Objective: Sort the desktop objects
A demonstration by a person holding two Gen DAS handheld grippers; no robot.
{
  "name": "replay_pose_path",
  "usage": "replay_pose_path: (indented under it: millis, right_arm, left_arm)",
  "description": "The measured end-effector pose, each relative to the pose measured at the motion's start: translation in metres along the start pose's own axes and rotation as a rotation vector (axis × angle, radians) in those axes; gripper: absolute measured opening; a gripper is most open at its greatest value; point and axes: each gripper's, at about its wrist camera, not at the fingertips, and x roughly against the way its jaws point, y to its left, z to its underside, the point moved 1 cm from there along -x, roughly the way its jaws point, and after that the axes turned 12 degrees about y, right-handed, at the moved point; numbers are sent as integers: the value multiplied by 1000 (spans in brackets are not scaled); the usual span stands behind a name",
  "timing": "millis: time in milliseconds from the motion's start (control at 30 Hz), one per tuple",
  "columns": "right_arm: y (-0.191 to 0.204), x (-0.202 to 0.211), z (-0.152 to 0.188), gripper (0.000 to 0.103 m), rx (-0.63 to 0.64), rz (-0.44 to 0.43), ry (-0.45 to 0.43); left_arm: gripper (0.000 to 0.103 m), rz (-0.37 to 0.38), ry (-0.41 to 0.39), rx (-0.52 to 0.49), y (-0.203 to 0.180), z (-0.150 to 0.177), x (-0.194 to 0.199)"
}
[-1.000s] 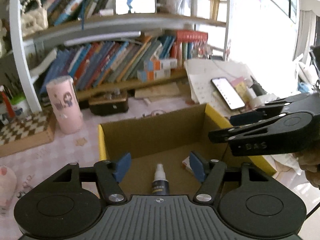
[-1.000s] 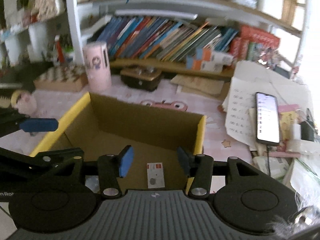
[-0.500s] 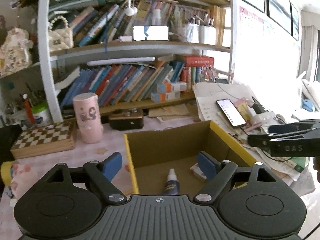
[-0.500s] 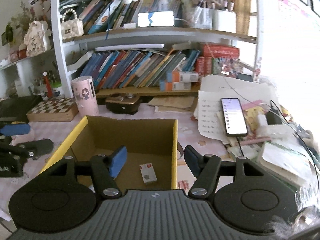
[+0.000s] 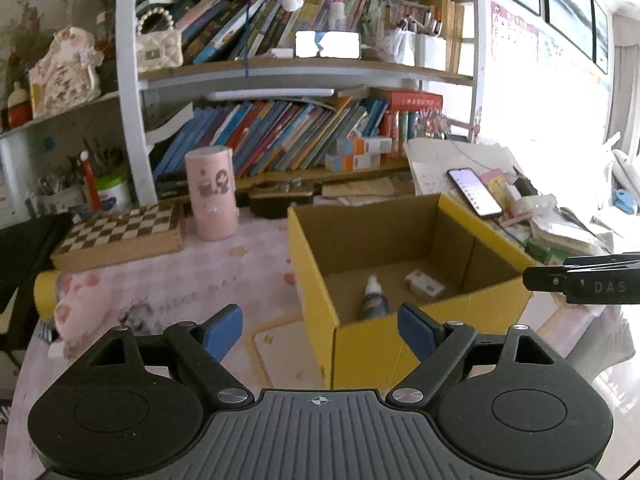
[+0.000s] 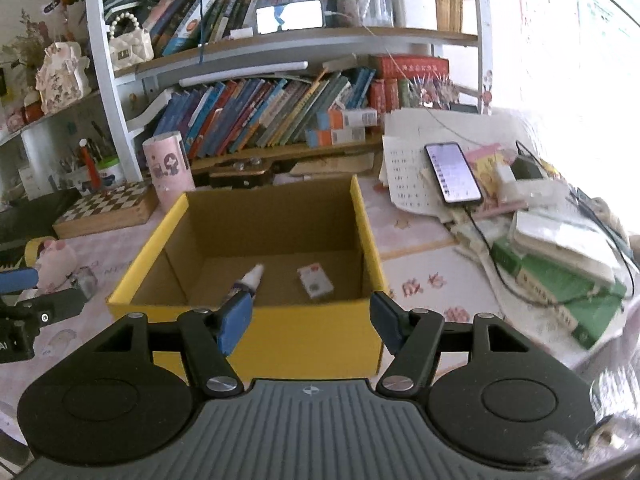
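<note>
A yellow cardboard box [image 5: 316,280] [image 6: 280,340] stands open on the pink desk. Inside it lie a small spray bottle [image 5: 374,296] [image 6: 250,278] and a small white-and-red packet [image 5: 424,282] [image 6: 315,280]. My left gripper [image 5: 320,330] is open and empty, held back from the box's near left corner. My right gripper [image 6: 310,322] is open and empty, in front of the box's near wall. The right gripper's fingers show at the right edge of the left wrist view [image 5: 584,282].
A pink cylinder [image 5: 212,192] [image 6: 168,168], a chessboard box [image 5: 120,232] and a pink plush [image 5: 80,304] sit left of the box. A phone [image 6: 452,172] lies on papers to the right, beside stacked books [image 6: 560,272]. A bookshelf [image 6: 280,120] stands behind.
Both grippers have pulled back and up from over the box. The box's outer front wall now shows in both views. The bottle and packet stay inside.
</note>
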Motion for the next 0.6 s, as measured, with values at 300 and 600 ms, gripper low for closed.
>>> replay_pose_path:
  millis: [300,600]
  right_arm:
    - [36,7,43,63,-19,25,41]
    - [82,20,84,64,-60,46,75]
  left_arm:
    - [89,-19,26,17,22,38,13]
    - [92,-9,63,4,50,75,34]
